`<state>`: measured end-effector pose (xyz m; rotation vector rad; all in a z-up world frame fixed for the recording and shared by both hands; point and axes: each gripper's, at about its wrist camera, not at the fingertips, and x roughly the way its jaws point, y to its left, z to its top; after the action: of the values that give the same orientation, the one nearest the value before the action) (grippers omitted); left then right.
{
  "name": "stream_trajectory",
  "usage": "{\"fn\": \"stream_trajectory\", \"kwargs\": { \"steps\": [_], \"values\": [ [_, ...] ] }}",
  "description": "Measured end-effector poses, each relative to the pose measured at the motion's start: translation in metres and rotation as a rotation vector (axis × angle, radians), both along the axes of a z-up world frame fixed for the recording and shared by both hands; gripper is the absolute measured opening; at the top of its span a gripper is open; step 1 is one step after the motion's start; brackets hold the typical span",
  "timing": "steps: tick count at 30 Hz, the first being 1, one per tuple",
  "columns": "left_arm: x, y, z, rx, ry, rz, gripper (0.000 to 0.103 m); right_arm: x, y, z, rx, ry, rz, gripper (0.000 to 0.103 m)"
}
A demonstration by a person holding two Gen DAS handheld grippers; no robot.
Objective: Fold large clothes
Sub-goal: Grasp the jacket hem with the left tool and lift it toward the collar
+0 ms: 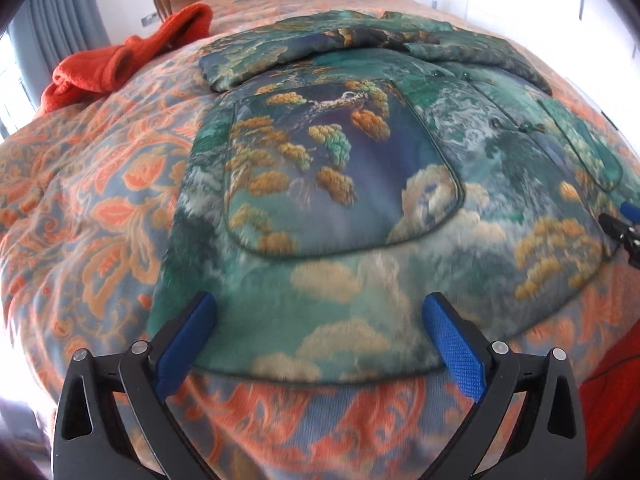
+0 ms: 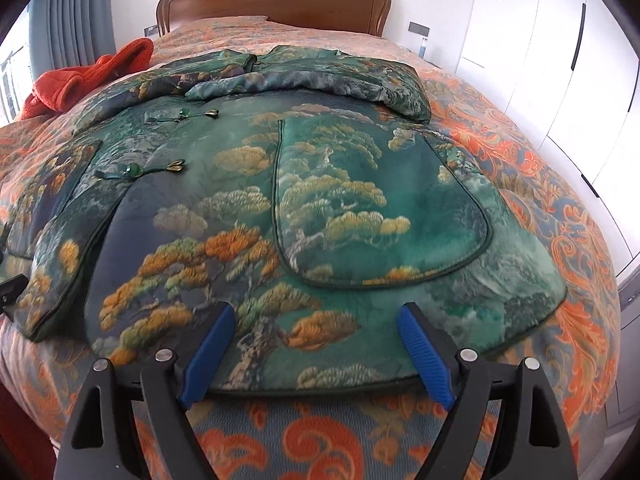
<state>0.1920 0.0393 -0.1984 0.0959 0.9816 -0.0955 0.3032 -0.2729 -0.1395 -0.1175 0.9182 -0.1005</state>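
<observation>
A large padded jacket (image 1: 360,160) printed with green, blue and gold trees and clouds lies flat on the bed, front up, sleeves folded across its top. Its hem faces me. My left gripper (image 1: 320,308) hovers open over the hem's left part, blue pads wide apart, nothing between them. In the right wrist view the same jacket (image 2: 320,200) fills the middle, with a big patch pocket (image 2: 380,208) and green frog buttons (image 2: 138,170). My right gripper (image 2: 316,316) stands open above the hem's right part, nothing gripped. The right gripper's tip (image 1: 624,228) shows at the left wrist view's right edge.
An orange and blue patterned bedspread (image 1: 100,208) covers the bed. A crumpled orange garment (image 1: 120,60) lies at the far left. A wooden headboard (image 2: 272,0) stands at the back, white wardrobe doors (image 2: 560,60) on the right, grey curtains (image 1: 60,12) on the left.
</observation>
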Motion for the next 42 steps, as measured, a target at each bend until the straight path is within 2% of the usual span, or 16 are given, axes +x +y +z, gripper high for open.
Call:
{"fn": "stream_trajectory", "kwargs": {
  "steps": [4, 9, 12, 16, 20, 22, 26, 28, 29, 30, 31, 33, 35, 37, 39, 42],
  "values": [
    [-0.023, 0.013, 0.013, -0.009, 0.009, -0.007, 0.102, -0.020, -0.006, 0.016, 0.044, 0.013, 0.010, 0.086],
    [-0.029, 0.047, 0.036, -0.070, -0.019, 0.038, 0.102, -0.045, -0.039, 0.056, 0.157, -0.100, -0.020, 0.086],
    [-0.016, 0.077, 0.044, -0.180, -0.033, 0.097, 0.102, -0.042, -0.076, 0.075, 0.188, -0.160, -0.064, 0.086],
    [0.012, 0.107, 0.034, -0.360, -0.020, 0.163, 0.102, -0.016, -0.140, 0.082, 0.244, -0.167, -0.144, 0.086],
    [0.044, 0.113, 0.004, -0.468, 0.090, 0.118, 0.102, 0.030, -0.196, 0.060, 0.411, -0.044, -0.137, 0.086],
    [0.057, 0.106, -0.010, -0.469, 0.133, 0.094, 0.102, 0.051, -0.213, 0.040, 0.502, 0.041, -0.108, 0.086],
    [0.065, 0.088, -0.014, -0.480, 0.147, 0.011, 0.102, 0.068, -0.212, 0.010, 0.662, 0.155, -0.017, 0.086],
    [0.065, 0.079, -0.014, -0.509, 0.163, -0.027, 0.102, 0.071, -0.203, 0.006, 0.647, 0.182, 0.013, 0.085],
    [0.065, 0.076, -0.015, -0.502, 0.165, -0.029, 0.101, 0.072, -0.198, 0.006, 0.641, 0.187, 0.034, 0.078],
    [0.065, 0.075, -0.015, -0.494, 0.168, -0.029, 0.099, 0.072, -0.194, 0.006, 0.641, 0.190, 0.051, 0.059],
    [0.065, 0.074, -0.015, -0.493, 0.174, -0.027, 0.091, 0.072, -0.190, 0.006, 0.636, 0.200, 0.059, 0.052],
    [0.065, 0.078, -0.015, -0.508, 0.192, -0.018, 0.073, 0.072, -0.185, 0.007, 0.636, 0.224, 0.060, 0.030],
    [0.064, 0.085, -0.011, -0.543, 0.201, -0.015, 0.054, 0.072, -0.182, 0.013, 0.643, 0.223, 0.060, 0.022],
    [0.063, 0.092, -0.007, -0.574, 0.205, -0.020, 0.028, 0.070, -0.178, 0.022, 0.644, 0.215, 0.052, 0.019],
    [0.061, 0.096, 0.000, -0.583, 0.196, -0.030, 0.020, 0.071, -0.172, 0.029, 0.647, 0.207, 0.049, 0.017],
    [0.057, 0.093, 0.015, -0.557, 0.171, -0.038, 0.016, 0.067, -0.173, 0.041, 0.657, 0.197, 0.041, 0.016]
  ]
}}
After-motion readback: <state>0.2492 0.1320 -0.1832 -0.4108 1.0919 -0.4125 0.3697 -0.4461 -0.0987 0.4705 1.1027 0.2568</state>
